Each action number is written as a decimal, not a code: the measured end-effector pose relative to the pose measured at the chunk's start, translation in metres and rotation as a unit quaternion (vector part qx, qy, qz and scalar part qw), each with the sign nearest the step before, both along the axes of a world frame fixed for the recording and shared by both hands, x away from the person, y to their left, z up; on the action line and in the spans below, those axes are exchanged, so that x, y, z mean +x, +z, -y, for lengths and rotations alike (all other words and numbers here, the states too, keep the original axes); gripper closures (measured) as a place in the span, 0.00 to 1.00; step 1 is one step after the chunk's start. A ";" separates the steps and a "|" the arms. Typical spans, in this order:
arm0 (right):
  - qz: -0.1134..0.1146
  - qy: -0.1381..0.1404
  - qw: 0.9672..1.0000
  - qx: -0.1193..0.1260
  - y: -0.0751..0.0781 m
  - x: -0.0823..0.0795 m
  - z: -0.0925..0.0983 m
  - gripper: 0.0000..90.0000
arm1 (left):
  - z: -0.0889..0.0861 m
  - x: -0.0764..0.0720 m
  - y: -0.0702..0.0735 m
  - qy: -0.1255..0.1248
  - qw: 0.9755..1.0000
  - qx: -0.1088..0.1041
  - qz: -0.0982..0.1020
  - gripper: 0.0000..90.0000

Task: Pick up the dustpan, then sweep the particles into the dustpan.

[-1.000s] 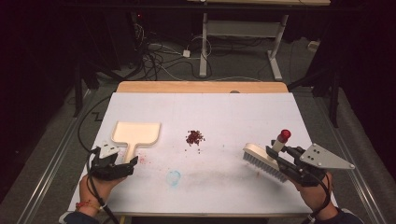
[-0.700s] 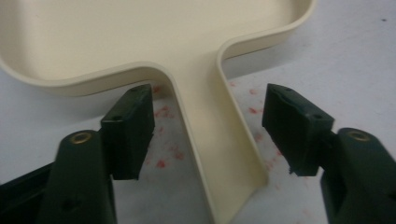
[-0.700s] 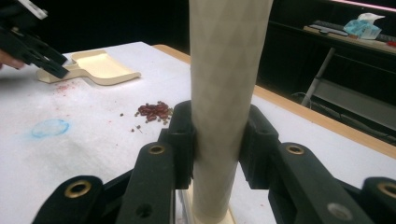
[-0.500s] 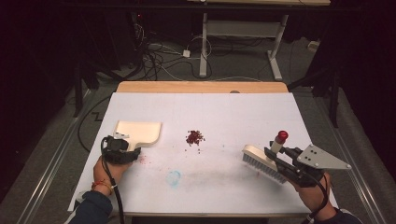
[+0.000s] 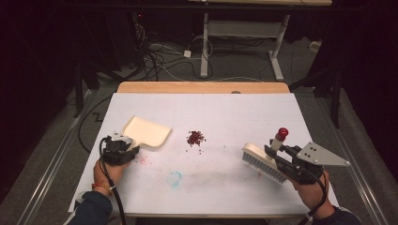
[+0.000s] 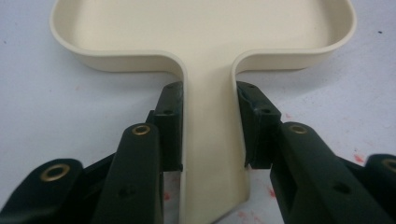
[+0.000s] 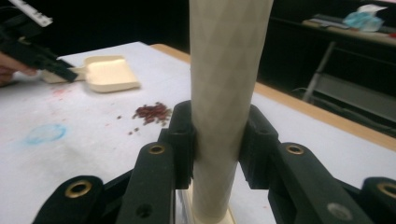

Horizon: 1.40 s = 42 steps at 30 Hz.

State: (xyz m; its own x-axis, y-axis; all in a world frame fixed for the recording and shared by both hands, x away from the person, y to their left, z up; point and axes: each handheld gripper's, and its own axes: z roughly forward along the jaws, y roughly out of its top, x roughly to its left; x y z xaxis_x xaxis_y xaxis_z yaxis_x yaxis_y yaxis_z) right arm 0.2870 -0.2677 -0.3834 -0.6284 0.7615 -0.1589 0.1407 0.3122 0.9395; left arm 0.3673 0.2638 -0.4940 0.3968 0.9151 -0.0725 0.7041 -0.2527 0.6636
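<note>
Left gripper view is showing me the cream dustpan [image 6: 201, 42] lying flat on the white table [image 6: 56, 121], and my left gripper [image 6: 209, 126] has just been closing its jaws, which are now pressing on both sides of the dustpan's flat handle. Seen from the high view, that dustpan [image 5: 148, 131] is sitting toward the table's left edge, with its open mouth facing the middle of the table [image 5: 234, 117], and the left gripper [image 5: 126, 149] is clamping it from the near side. Just beside the pan's mouth, a small heap of dark red crumbs [image 5: 195, 138] is lying near the table's centre. Over by the right edge I am gripping the brush [image 5: 260, 161] with the right gripper [image 5: 277, 157]; in the right gripper view its jaws [image 7: 217, 140] are clenching the brush's pale handle [image 7: 224, 93], which is standing upright between them. Faint blue and pink stains [image 5: 174, 178] are marking the table toward its near edge.
</note>
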 end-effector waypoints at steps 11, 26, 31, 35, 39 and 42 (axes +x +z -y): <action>0.001 -0.018 1.000 0.005 0.001 0.003 0.000 0.78 | 0.002 -0.013 0.014 -0.031 0.999 0.002 0.019 0.71; 0.001 -0.011 1.000 0.011 -0.002 0.015 -0.001 0.78 | -0.007 -0.045 0.034 -0.074 0.997 0.024 -0.005 0.71; 0.011 -0.016 1.000 0.022 -0.001 0.037 -0.008 0.78 | 0.006 -0.064 0.042 -0.126 0.991 0.034 -0.020 0.71; 0.013 -0.013 1.000 0.018 0.000 0.050 -0.017 0.78 | 0.014 -0.071 0.041 -0.145 0.989 0.029 -0.024 0.71; 0.005 -0.004 1.000 0.013 0.003 0.076 -0.037 0.78 | 0.021 -0.075 0.040 -0.161 0.986 0.025 -0.026 0.71; 0.005 -0.002 1.000 0.013 0.005 0.088 -0.046 0.78 | 0.026 -0.074 0.040 -0.173 0.984 0.021 -0.027 0.71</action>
